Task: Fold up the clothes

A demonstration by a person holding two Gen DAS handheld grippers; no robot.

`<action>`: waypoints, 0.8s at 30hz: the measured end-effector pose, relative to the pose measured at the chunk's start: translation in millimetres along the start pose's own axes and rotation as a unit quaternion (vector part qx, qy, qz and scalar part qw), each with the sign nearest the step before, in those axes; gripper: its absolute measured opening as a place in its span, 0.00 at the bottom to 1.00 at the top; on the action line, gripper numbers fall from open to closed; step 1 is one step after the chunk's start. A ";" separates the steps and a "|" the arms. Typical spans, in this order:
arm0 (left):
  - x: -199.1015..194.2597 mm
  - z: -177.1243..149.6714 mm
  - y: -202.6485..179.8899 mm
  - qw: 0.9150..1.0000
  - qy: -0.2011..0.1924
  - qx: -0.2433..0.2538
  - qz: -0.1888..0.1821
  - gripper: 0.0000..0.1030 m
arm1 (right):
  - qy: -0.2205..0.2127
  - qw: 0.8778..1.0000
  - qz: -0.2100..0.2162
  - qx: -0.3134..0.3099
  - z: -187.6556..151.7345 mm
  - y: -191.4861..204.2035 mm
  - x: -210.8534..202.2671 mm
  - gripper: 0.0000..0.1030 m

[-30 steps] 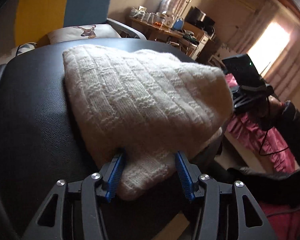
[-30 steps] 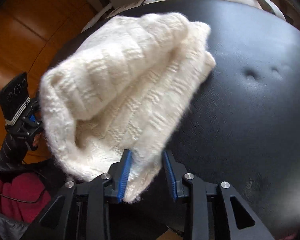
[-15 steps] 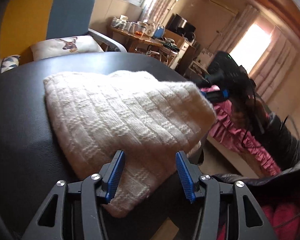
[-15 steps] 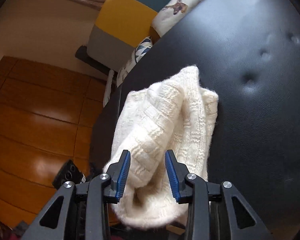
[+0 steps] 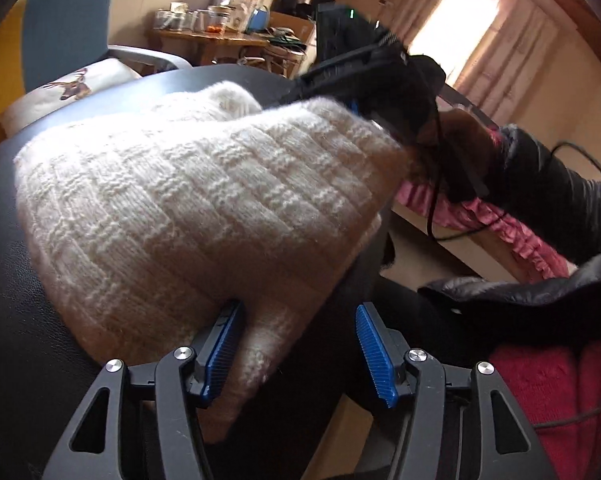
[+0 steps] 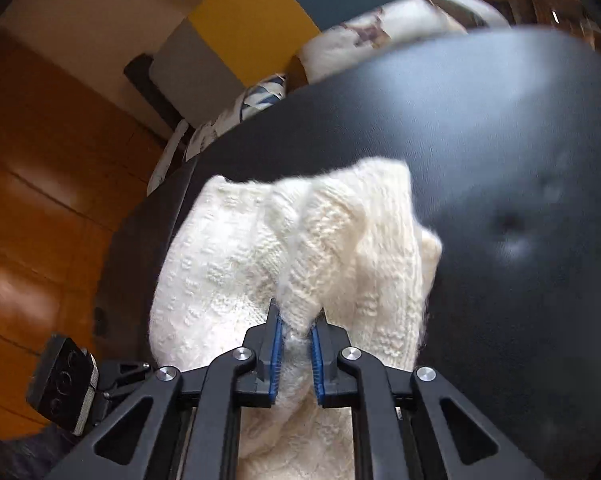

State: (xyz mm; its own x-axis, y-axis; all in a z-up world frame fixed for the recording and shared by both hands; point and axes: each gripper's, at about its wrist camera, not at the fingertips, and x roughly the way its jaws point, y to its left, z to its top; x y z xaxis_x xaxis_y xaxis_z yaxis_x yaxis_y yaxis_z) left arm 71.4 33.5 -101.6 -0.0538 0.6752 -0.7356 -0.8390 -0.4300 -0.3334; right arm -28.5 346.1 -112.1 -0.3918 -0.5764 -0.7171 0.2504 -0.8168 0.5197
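Cream chunky-knit sweater (image 6: pixel 300 264) lies bunched at centre frame on black padded leather seat (image 6: pixel 520 160), right gripper (image 6: pixel 294 354) clamped on a pinched ridge w/ left gripper (image 5: pixel 296 354) opening, cloth btwn its jaws: lift slow, keep layers together.

Light src: bright window (image 5: pixel 472 12) behind curtains, blown out, warm haze round it.
Sweater (image 5: pixel 188 200): lit from window side, knit texture sharp at centre, edge nearest window smeared w/ motion blur.
Black seat (image 6: pixel 480 152): pale glare patch, dimples blurred in right wrist view.
Wood floor (image 6: pixel 28 208): soft orange reflections.
Edges: strong fisheye bend, dark corner vignette.
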 end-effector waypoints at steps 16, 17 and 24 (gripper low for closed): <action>-64.4 28.0 37.4 0.985 -0.092 -0.108 -0.096 0.59 | 0.001 0.999 -0.009 0.046 -26.3 -61.8 10.9 0.10; -66.0 35.8 46.4 0.982 -0.110 -0.125 -0.093 0.59 | -0.001 0.998 0.001 0.056 -27.6 -66.1 9.9 0.11; -24.3 80.9 77.1 0.979 -0.107 -0.169 -0.042 0.60 | -0.018 0.992 0.105 0.068 -31.0 -62.9 -31.2 0.30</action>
State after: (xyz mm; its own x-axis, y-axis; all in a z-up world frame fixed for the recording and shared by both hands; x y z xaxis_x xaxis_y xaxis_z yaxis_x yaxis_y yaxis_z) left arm -35.8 32.5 -61.8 -0.1352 0.8114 -0.5686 -0.6202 -0.5168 -0.5901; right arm -4.6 414.7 -136.8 -0.3762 -0.7303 -0.5702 0.2096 -0.6665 0.7154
